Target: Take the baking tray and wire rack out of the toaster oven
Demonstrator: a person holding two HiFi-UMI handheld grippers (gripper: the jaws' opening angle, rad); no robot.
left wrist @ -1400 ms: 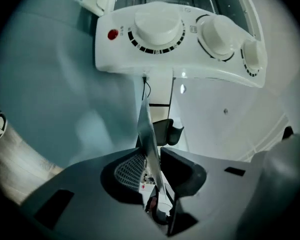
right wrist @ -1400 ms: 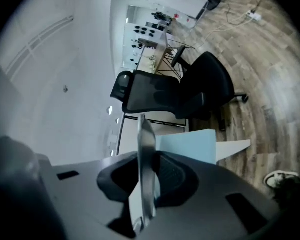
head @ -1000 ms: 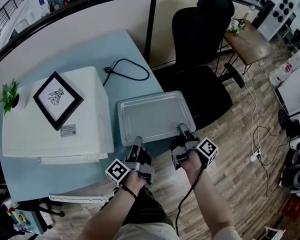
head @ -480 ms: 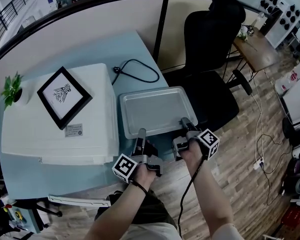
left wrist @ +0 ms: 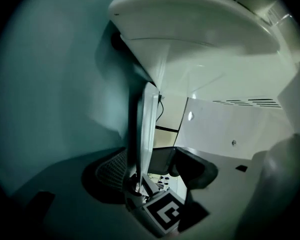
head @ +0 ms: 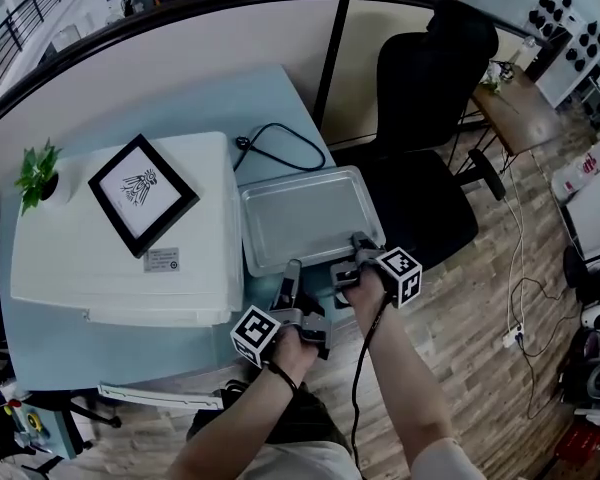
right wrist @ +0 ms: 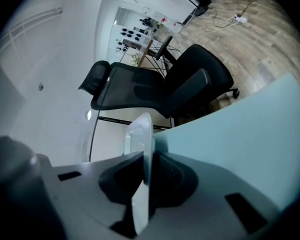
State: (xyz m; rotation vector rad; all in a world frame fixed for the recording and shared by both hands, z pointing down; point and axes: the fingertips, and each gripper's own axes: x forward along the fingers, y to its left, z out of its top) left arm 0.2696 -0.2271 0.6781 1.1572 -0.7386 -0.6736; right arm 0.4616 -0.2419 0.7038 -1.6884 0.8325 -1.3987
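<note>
Head view: a white toaster oven [head: 100, 268] fills the left of the pale blue tabletop [head: 180, 98]. The baking tray [head: 305, 218] lies flat just beside the oven's right side, at the tabletop's front right corner. Both grippers meet its near rim, a two-handed hold that I judge keeps it level. I cannot see the wire rack.

Left gripper view: the left gripper [left wrist: 152, 169] has its jaws apart and opening. The tray's rim stands edge-on between them, close to one pad and clear of the other. I read this as letting go now that the tabletop bears the tray.

Right gripper view: the right gripper [right wrist: 145, 176] has its jaws closing, with both pads pressed on the tray's thin rim. That grip likely steadies the tray during the release. A black chair [right wrist: 155, 91] stands beyond the tabletop's edge.
</note>
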